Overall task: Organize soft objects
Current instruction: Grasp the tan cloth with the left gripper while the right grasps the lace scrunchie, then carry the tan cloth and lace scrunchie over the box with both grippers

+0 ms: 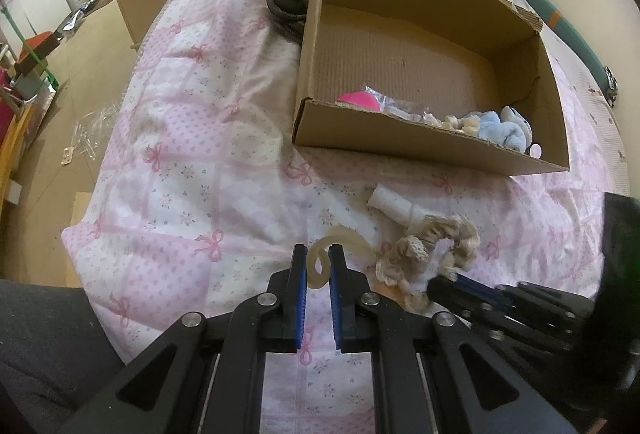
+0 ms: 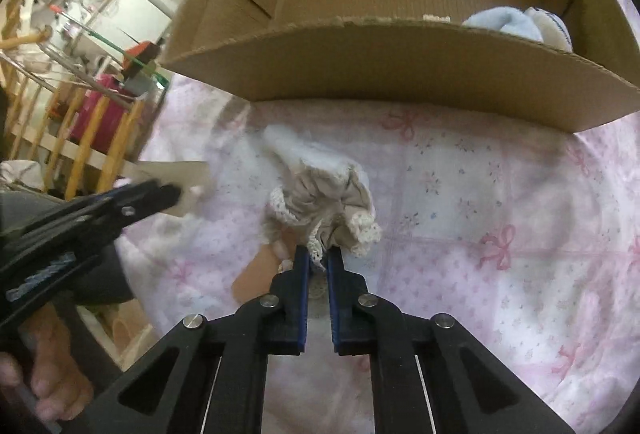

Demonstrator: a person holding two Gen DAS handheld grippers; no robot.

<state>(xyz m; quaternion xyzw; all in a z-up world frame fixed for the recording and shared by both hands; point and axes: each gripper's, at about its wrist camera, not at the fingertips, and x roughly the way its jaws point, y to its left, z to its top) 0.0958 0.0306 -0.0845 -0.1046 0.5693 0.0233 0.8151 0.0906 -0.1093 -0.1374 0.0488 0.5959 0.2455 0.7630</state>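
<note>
The right gripper (image 2: 318, 254) pinched the beige lace-trimmed fabric scrunchie (image 2: 324, 202) on the pink bow-print quilt (image 1: 180, 154), near the open brown cardboard box (image 1: 420, 150); the left gripper (image 1: 318, 254) clamped a cream elastic band (image 1: 320, 262).

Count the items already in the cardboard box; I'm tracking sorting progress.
4 visible: a pink ball, a clear plastic packet, a cream lace piece and a blue plush toy, all along the cardboard box near wall. More may be hidden behind it.
</note>
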